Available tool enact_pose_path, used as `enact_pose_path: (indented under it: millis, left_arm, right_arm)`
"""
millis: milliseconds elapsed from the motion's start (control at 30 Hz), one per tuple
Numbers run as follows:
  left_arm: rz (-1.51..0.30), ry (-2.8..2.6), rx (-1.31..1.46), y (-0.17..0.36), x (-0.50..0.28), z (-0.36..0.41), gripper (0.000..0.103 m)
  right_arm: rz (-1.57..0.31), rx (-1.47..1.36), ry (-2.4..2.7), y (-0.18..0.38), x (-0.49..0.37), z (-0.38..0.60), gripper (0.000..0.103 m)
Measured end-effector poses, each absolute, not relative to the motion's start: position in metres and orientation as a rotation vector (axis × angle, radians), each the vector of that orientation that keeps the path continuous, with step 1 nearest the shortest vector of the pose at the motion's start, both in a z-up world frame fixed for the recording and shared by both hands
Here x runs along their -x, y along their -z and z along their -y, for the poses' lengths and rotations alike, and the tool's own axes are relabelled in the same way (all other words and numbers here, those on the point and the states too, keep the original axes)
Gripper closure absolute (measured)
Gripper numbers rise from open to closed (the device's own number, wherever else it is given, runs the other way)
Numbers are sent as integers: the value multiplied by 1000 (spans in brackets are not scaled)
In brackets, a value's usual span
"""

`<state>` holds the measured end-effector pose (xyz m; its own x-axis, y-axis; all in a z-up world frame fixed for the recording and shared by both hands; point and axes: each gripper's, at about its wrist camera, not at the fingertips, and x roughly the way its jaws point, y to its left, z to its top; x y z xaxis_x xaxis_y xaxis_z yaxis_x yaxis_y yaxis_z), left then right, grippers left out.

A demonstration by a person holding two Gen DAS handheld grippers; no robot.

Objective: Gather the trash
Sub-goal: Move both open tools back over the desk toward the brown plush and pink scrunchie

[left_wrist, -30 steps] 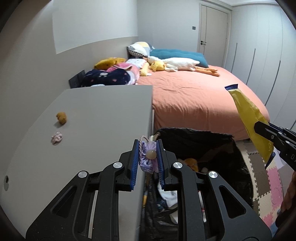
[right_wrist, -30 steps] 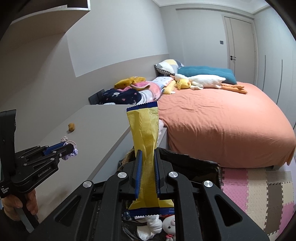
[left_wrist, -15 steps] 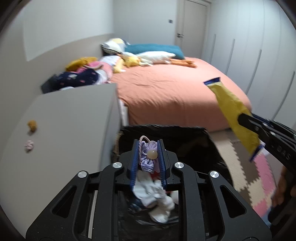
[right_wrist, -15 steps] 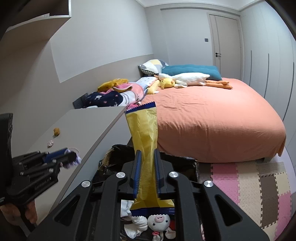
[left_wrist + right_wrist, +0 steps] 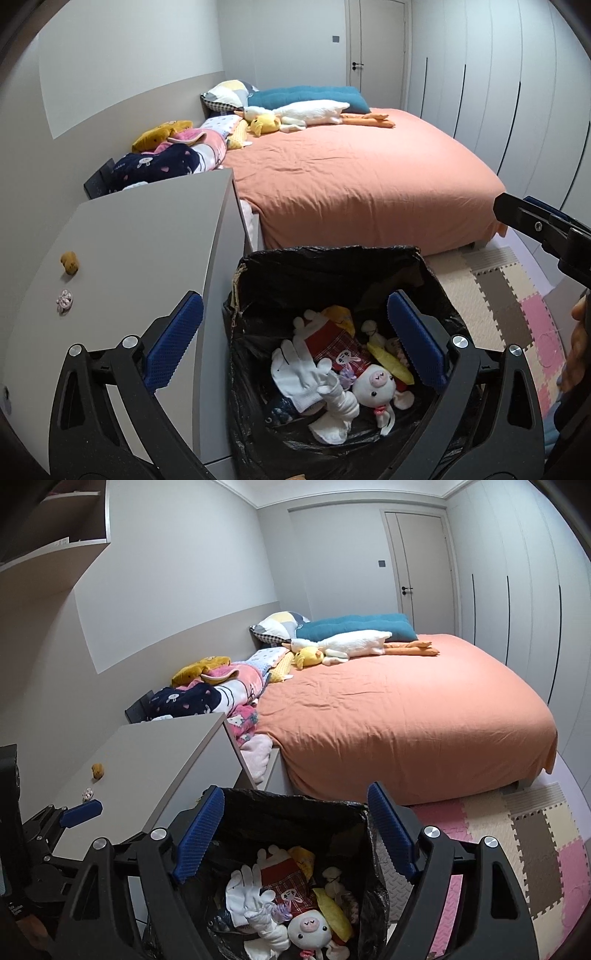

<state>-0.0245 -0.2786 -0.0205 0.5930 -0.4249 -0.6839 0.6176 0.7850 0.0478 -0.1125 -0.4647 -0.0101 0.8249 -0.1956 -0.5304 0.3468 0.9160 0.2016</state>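
A wide bed with a smooth orange cover fills the far part of the room, with a long white plush goose and a teal cushion lying at its head. A heap of pink and navy patterned blankets sits at the bed's left edge, against the wall. A flat grey desk top stands in front of that heap, its right edge just beside the bin. A floor mat of pink, beige and brown foam tiles covers the floor to the right.

A bin lined with a black plastic bag stands below both tools, between the desk and the mat. Inside it lie a white knitted glove, a white plush pig with a pink snout, a red checked cloth doll, a crumpled yellow wrapper and a small lilac hair tie resting against the pig.

The left gripper hangs over the bag's mouth, its blue-padded jaws opening wide with nothing between them. The right gripper hangs over the same bag, its jaws also opening and empty.

On the desk, well apart from the bin, lie a small brown-yellow lump and, just beside it, a tiny pale pink flower-shaped trinket.
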Motion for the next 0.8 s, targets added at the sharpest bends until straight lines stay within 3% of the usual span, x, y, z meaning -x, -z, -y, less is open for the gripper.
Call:
enact_pose_path:
  millis: [800]
  left_arm:
    - [-761, 477, -221, 31, -34, 212, 6]
  right_arm:
    - [-587, -251, 157, 20, 38, 404, 22]
